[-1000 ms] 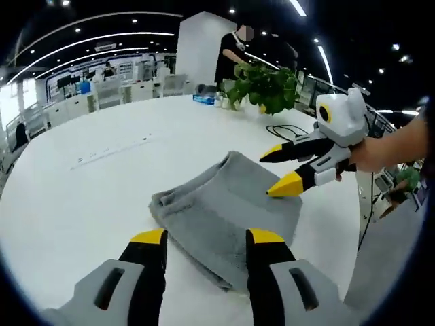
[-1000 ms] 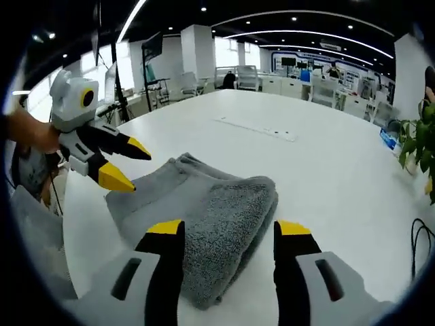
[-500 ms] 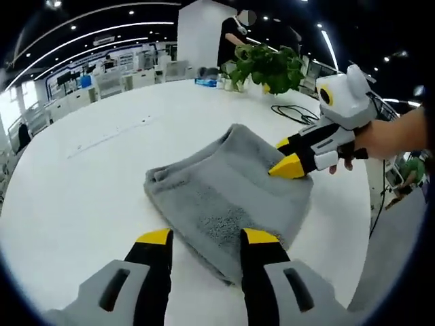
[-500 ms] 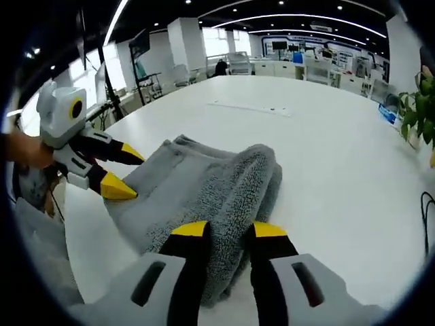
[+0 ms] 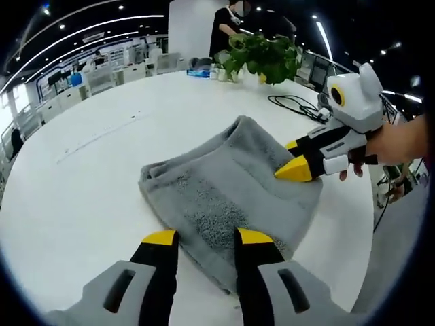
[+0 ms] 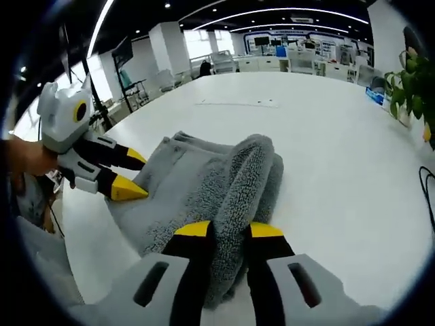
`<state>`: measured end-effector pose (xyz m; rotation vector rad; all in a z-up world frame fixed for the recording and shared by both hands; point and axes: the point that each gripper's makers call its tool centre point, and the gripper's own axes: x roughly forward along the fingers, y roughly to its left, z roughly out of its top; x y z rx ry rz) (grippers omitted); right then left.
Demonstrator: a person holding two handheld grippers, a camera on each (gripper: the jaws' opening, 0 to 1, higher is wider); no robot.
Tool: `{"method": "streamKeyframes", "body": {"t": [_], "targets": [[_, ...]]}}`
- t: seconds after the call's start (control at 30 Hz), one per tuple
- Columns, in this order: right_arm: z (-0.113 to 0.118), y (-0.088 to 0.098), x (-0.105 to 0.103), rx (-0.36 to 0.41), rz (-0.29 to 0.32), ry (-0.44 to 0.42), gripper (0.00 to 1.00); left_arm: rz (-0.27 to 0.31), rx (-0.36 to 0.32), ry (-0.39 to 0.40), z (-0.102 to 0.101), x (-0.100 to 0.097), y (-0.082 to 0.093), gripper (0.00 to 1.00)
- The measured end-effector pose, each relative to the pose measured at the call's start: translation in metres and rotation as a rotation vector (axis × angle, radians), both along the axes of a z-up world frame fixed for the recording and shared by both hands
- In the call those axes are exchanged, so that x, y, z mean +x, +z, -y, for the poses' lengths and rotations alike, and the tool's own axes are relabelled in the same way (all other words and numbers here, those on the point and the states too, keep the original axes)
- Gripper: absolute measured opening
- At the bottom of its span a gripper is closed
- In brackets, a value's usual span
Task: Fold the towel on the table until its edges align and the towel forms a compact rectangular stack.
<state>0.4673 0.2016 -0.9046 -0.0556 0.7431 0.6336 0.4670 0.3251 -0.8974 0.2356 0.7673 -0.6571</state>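
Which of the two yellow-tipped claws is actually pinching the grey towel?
The right gripper: its jaws squeeze a raised fold of the towel between them. The left gripper also has its jaws at the towel's edge, but whether it grips is unclear.

Grey towel [image 5: 228,183] lies folded, rumpled, on table [image 5: 88,170]

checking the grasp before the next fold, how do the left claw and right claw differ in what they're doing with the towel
The right claw pinches a raised, bunched fold of the grey towel; the left claw closes on the towel's flat edge near the table. The right claw's jaws stand nearly together; the left claw's stand a little further apart. Both have yellow tips and grip the same towel from opposite ends.
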Motion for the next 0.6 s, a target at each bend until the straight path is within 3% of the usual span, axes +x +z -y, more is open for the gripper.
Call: {"method": "streamKeyframes", "body": {"t": [0.6], "targets": [[0.005,-0.002,0.046,-0.058,0.029,0.015,0.17,0.016,0.026,-0.002,0.004,0.042,-0.001,0.34]]}}
